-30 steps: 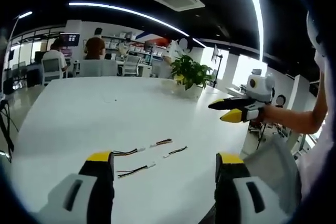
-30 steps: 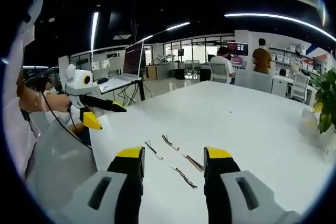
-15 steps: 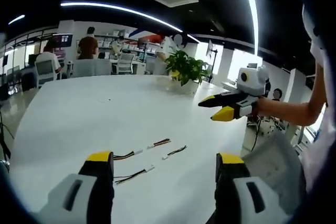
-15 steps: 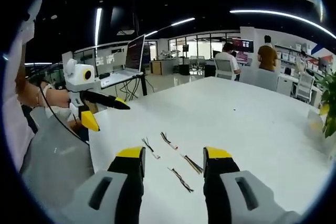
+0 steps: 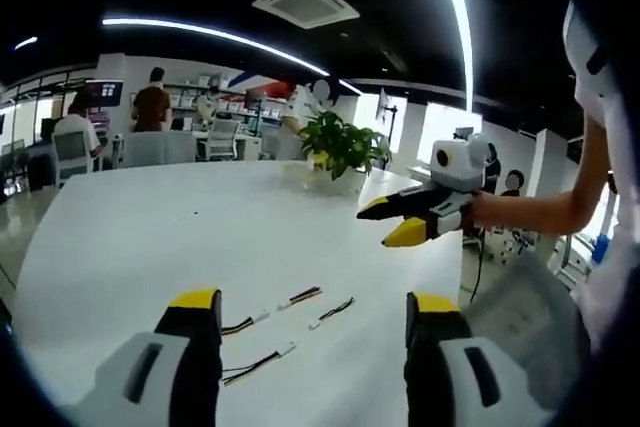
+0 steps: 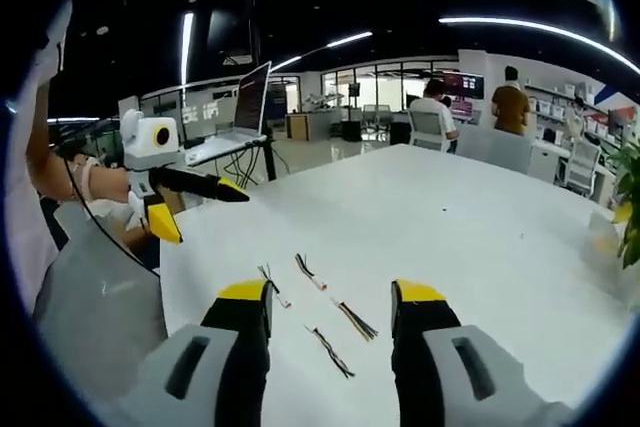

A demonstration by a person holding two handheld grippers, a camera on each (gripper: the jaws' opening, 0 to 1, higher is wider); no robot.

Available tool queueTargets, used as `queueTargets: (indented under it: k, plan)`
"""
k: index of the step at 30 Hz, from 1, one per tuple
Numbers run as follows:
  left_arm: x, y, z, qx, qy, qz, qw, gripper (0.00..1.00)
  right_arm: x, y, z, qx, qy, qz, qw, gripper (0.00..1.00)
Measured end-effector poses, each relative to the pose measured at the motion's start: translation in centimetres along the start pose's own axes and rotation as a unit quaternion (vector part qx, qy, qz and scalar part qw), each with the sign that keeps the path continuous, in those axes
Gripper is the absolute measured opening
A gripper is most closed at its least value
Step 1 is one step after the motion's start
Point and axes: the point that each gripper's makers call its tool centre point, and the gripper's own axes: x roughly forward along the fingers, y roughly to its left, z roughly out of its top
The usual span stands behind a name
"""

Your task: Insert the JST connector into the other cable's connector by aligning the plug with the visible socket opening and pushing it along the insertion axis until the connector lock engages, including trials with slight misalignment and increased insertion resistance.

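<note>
Left tool (image 5: pixel 310 312) jaws apart, right tool (image 6: pixel 332 299) jaws apart, both empty

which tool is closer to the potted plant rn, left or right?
Right. The right tool hangs just in front of the potted plant; the left tool is further back, with the cables in between.

The table (image 5: pixel 150 237) was plain white, the thin cables (image 6: pixel 352 321) on it showed dark and reddish wires with white plugs, both grippers (image 5: pixel 312 309) (image 6: pixel 332 297) were black and grey with yellow tips, and the plant (image 5: pixel 340 144) was green.
</note>
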Motion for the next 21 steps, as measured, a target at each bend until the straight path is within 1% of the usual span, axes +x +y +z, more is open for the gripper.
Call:
queueTargets:
  k: [2,3,5,6,7,9,11,12,14,16,19,20,21]
  plan:
    - [0.0,0.0,-0.4,-0.002,0.006,-0.001,1.0,0.73,0.1,0.3,-0.1,-0.008,-0.001,0.006,1.0,0.45]
    - [0.1,-0.2,-0.7,-0.013,0.007,-0.007,0.9999,0.75,0.2,0.4,-0.1,-0.009,-0.002,0.009,0.9999,0.45]
    - [0.2,-1.1,-1.1,-0.059,0.002,-0.034,0.9977,0.81,0.5,0.3,-0.2,-0.006,-0.004,0.013,0.9999,0.46]
    - [0.3,-1.1,-1.3,-0.072,0.001,-0.033,0.9969,0.83,0.5,0.4,-0.2,-0.005,-0.005,0.014,0.9999,0.46]
    - [0.2,-0.7,-1.5,-0.062,-0.002,-0.028,0.9977,0.82,0.6,0.4,-0.2,-0.003,-0.008,0.017,0.9998,0.46]
    - [0.1,-0.7,-1.4,-0.046,-0.011,-0.028,0.9985,0.81,0.9,0.4,-0.3,0.001,-0.01,0.022,0.9997,0.45]
    - [0.1,-0.8,-1.8,-0.035,-0.003,-0.031,0.9989,0.83,1.0,0.6,-0.4,0.002,-0.01,0.029,0.9995,0.44]
    - [0.1,-0.7,-2.0,-0.035,0.004,-0.032,0.9989,0.85,1.0,0.6,-0.4,0.003,-0.011,0.031,0.9995,0.42]
    - [0.1,-0.5,-2.2,-0.036,0.007,-0.031,0.9988,0.88,1.1,0.8,-0.5,0.006,-0.013,0.033,0.9994,0.42]
    - [0.1,-0.1,-2.1,-0.026,0.002,-0.024,0.9993,0.88,1.1,0.9,-0.6,0.015,-0.015,0.037,0.9991,0.41]
    - [0.1,0.4,-2.1,-0.033,0.005,-0.023,0.9992,0.86,1.0,1.0,-1.0,0.025,-0.013,0.04,0.9988,0.39]
    - [0.1,0.6,-2.3,-0.036,0.009,-0.021,0.9991,0.85,1.1,1.0,-1.5,0.035,-0.005,0.043,0.9984,0.38]
    - [0.2,0.8,-2.4,-0.035,0.011,-0.019,0.9991,0.85,1.1,0.9,-1.7,0.037,-0.003,0.043,0.9984,0.4]
